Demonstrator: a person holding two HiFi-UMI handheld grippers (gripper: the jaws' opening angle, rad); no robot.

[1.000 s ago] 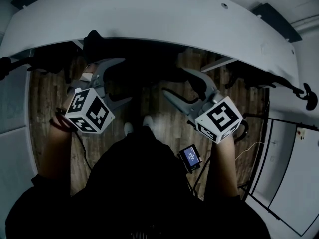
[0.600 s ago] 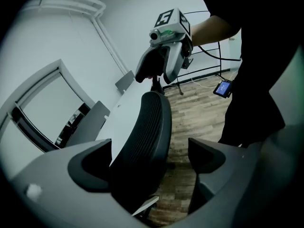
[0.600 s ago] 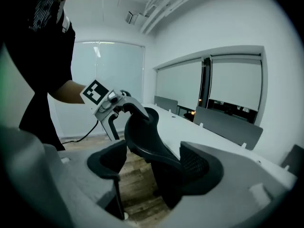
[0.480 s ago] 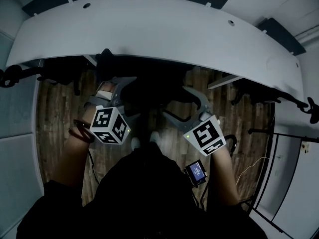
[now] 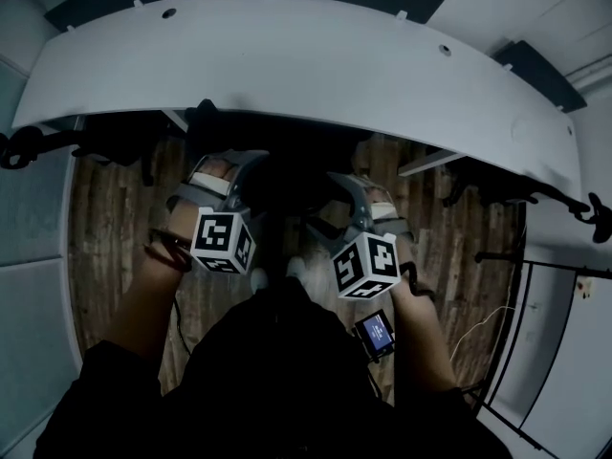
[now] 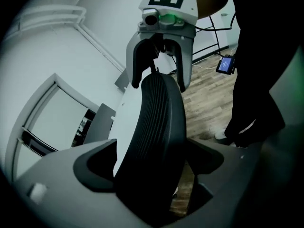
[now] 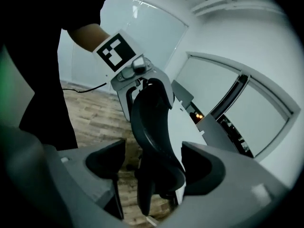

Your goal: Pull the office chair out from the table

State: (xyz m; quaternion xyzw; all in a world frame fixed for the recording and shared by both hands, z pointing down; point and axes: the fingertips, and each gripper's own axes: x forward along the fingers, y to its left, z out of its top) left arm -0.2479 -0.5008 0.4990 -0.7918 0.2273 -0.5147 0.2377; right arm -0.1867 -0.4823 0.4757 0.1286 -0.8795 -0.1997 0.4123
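The black office chair's backrest stands tucked under the white curved table. In the head view my left gripper and right gripper both straddle its top edge. In the left gripper view the ribbed backrest runs between the jaws of my left gripper, with slim gaps on both sides; these jaws have just been closing slightly. In the right gripper view the backrest passes between the jaws of my right gripper, also with gaps; they have just been opening.
Wooden floor lies under the table. Dark arms of neighbouring chairs poke out at the left and right. A small device with a blue screen hangs at the person's right side. Their shoes are just behind the chair.
Both grippers have come down and drawn closer together over the backrest's top edge. Both have rolled, the right one more; its marker cube now sits nearer the middle.
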